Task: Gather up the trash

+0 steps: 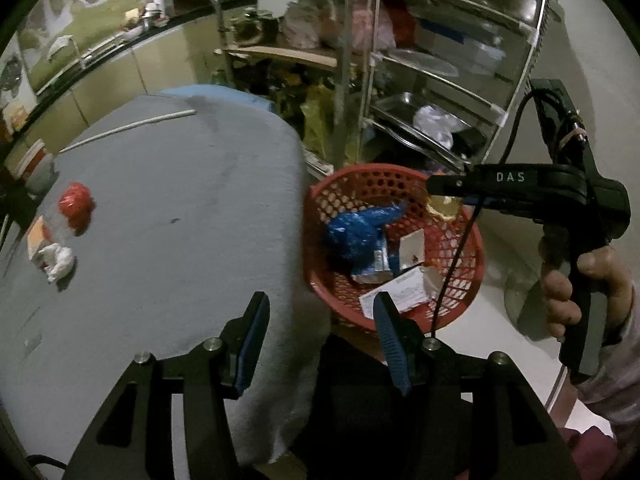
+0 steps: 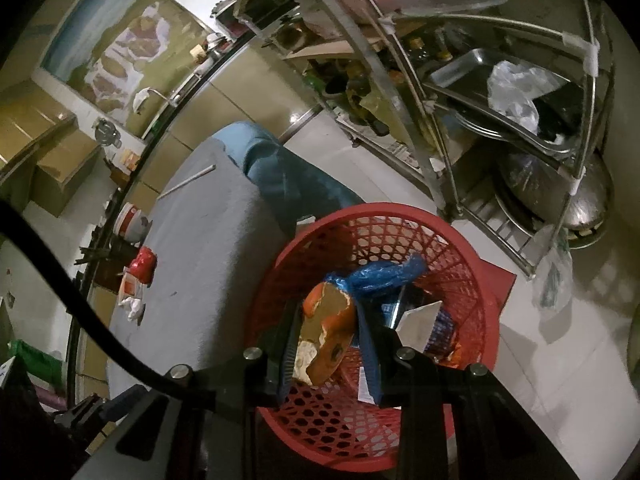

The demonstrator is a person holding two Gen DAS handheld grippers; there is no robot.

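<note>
A red mesh basket [image 1: 332, 184] [image 2: 472, 264] stands beside the grey table's right edge and holds a blue bag [image 1: 356, 232] [image 2: 380, 274], papers and wrappers. My right gripper [image 2: 326, 334] is shut on an orange peel [image 2: 328, 320] over the basket; it shows in the left wrist view [image 1: 440, 196] above the basket's far right rim. My left gripper [image 1: 320, 312] is open and empty, over the table's right edge near the basket. On the table's left lie a red wrapper [image 1: 75, 207] [image 2: 142, 266], a crumpled white tissue [image 1: 58, 262] [image 2: 134, 306] and an orange-white packet [image 1: 36, 240].
A white straw [image 1: 128, 126] [image 2: 188, 180] lies at the table's far side. A metal rack [image 1: 440, 80] [image 2: 500, 100] with trays, bags and pots stands behind the basket. A blue cloth [image 2: 288, 176] hangs off the table's far corner. Pale tiled floor lies right of the basket.
</note>
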